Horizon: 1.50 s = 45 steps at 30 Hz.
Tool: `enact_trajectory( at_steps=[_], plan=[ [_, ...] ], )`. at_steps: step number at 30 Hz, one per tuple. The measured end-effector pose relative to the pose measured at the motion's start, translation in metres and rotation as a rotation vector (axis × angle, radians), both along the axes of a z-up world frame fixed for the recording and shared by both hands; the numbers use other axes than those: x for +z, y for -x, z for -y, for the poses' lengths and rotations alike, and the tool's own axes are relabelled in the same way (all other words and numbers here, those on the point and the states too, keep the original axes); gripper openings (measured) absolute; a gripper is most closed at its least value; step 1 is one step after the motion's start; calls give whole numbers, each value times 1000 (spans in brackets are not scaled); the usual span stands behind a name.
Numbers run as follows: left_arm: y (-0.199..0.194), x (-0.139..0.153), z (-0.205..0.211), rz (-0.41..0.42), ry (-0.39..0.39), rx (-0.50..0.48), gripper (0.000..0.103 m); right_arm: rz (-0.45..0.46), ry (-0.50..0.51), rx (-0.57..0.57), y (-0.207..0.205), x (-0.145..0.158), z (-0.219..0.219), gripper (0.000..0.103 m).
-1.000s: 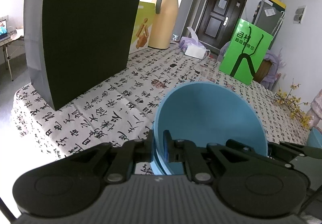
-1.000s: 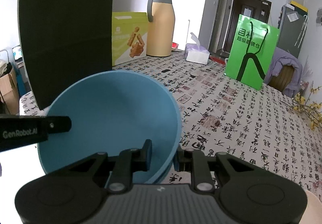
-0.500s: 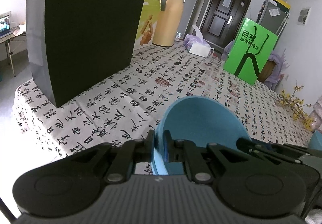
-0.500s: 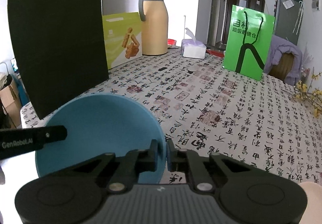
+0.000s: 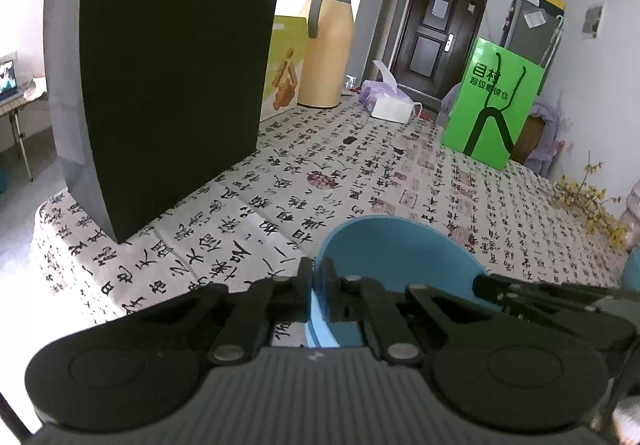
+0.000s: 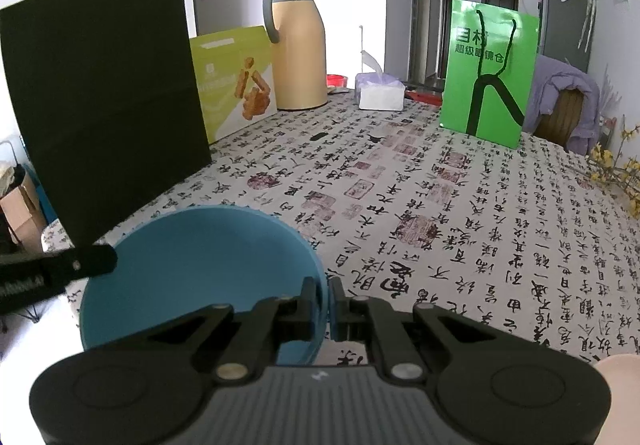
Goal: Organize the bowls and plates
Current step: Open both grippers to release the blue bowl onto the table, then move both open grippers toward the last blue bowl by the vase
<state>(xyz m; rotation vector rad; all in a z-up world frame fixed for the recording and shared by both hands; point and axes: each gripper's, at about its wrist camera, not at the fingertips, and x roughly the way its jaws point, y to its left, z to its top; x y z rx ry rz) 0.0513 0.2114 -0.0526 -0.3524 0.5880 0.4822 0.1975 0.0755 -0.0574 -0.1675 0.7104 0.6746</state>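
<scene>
Blue bowl [image 6: 200, 269]: near left part of the surface [image 6: 460, 205], on calligraphy-print cloth, gripped at opposite rims. Left gripper [image 5: 318, 273]: jaws narrow, clamped on the bowl's left rim. Right gripper [image 6: 322, 295]: jaws narrow, clamped on its right rim. Black bag [image 6: 100, 93]: far left, upright. Thermos [image 6: 298, 45], tissue box [image 6: 380, 91], green bag [image 6: 488, 73]: far side.
</scene>
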Motion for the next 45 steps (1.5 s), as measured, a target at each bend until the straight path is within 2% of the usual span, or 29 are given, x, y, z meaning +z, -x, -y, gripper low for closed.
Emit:
enact_trajectory(
  at_steps=[8, 11, 14, 16, 18, 19, 20, 22, 24, 25, 26, 28, 29, 32, 39, 45],
  plan=[
    [-2, -5, 0, -11, -7, 3, 5, -26, -28, 3, -3, -1, 3, 7],
    [-2, -4, 0, -7, -5, 4, 5, -39, -63, 13, -4, 1, 8, 12],
    [2, 2, 4, 23, -26, -2, 8, -33, -105, 25, -3, 6, 17, 14],
    [5, 9, 7, 51, -35, -18, 8, -26, -133, 32, -2, 10, 24, 25],
    [6, 17, 13, 77, -46, -37, 10, -8, -157, 32, -2, 13, 33, 45],
    [6, 20, 16, 87, -58, -41, 18, 5, -167, 32, -1, 15, 38, 49],
    [7, 22, 19, 99, -70, -44, 36, 18, -174, 30, 0, 16, 43, 56],
    [7, 28, 28, 119, -99, -46, 57, 41, -185, 22, 0, 18, 54, 66],
    [6, 33, 39, 142, -144, -55, 63, 63, -193, 9, -1, 19, 66, 89],
    [7, 34, 43, 153, -159, -60, 72, 75, -200, 5, -2, 19, 74, 92],
    [6, 36, 47, 162, -172, -61, 86, 81, -205, 3, -4, 19, 81, 96],
    [7, 39, 55, 194, -192, -66, 99, 88, -208, -6, -8, 18, 96, 102],
    [7, 40, 59, 210, -199, -71, 103, 93, -213, -15, -10, 18, 105, 103],
    [7, 43, 72, 256, -208, -99, 103, 107, -222, -51, -16, 20, 130, 103],
    [-4, 44, 104, 269, -266, -156, 103, 131, -256, -121, -26, 25, 181, 103],
    [-15, 44, 120, 277, -240, -197, 103, 148, -275, -157, -32, 29, 212, 103]
  ],
)
